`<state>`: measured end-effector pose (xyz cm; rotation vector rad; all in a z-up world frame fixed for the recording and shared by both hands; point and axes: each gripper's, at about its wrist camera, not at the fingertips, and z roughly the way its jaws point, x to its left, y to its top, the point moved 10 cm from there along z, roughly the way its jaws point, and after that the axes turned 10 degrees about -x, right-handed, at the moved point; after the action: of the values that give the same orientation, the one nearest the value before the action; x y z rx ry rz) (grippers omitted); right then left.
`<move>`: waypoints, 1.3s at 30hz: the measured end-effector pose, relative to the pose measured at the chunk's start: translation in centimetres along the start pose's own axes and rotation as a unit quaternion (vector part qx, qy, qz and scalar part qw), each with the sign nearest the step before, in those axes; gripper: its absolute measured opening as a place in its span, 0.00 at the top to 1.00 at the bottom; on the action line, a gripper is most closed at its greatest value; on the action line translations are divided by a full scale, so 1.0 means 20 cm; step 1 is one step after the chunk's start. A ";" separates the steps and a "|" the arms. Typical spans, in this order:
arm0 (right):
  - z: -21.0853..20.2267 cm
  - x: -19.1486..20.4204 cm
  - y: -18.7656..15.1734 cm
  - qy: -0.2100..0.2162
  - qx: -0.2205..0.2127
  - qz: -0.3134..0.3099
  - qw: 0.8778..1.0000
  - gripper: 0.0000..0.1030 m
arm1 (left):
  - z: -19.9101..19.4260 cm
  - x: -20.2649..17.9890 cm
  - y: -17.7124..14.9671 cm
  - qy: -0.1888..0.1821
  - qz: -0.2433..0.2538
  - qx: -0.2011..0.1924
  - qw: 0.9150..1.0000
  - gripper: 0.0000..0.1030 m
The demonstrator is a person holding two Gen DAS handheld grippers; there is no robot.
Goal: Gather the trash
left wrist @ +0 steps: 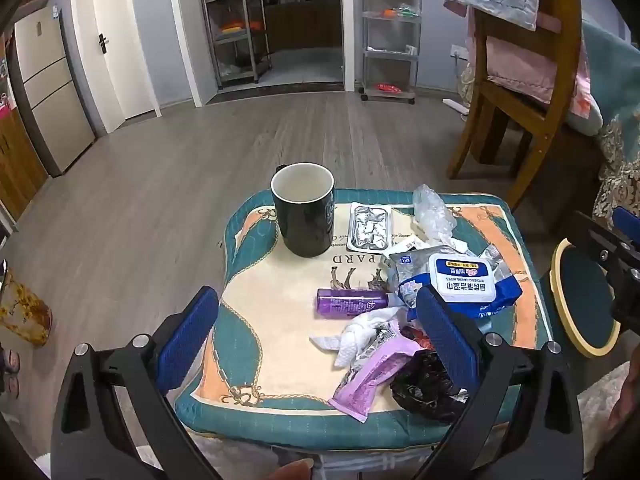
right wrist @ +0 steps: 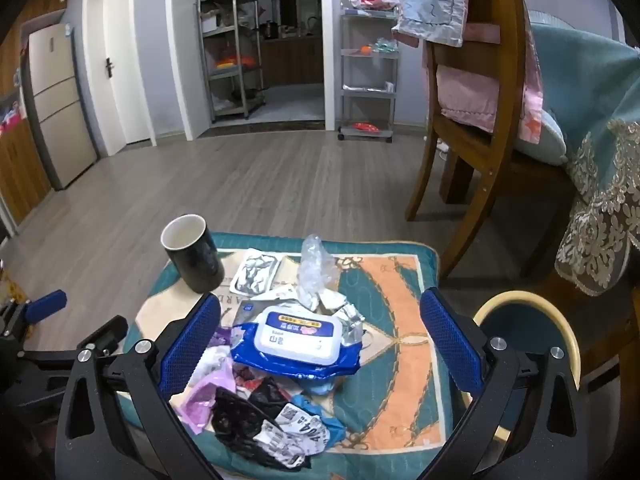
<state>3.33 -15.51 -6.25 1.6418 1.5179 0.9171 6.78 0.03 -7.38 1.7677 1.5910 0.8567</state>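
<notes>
Grey-floored room, teal-and-orange patterned cushion (left wrist: 256,364) carries the crumpled wrapper-and-tissue litter (right wrist: 256,412), piled at its near right corner. I've got left gripper (left wrist: 316,332) and right gripper (right wrist: 320,344) spread wide, empty (staged above for the first pick).

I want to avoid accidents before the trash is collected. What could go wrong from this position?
1. The dark mug stands upright close to the foil blister pack; a sweep there may tip it.
2. The wet wipes pack lies on the wrappers and may be taken as trash.
3. The purple bottle lies on its side and could roll off the cushion.
</notes>
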 end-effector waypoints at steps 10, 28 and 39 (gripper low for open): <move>0.00 0.00 -0.01 -0.001 0.001 -0.002 1.000 0.04 | 0.00 0.01 0.00 0.003 0.005 -0.006 1.000 0.06; 0.02 0.00 -0.02 -0.003 0.006 0.001 1.000 0.04 | 0.00 -0.02 0.00 0.002 0.005 0.002 1.000 0.06; 0.02 0.00 -0.03 -0.001 0.008 0.003 1.000 0.03 | 0.02 -0.02 -0.02 0.002 0.004 0.001 1.000 0.06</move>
<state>3.34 -15.40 -7.00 1.6577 1.5230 0.9078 6.77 -0.24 -7.91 1.7773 1.5881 0.8626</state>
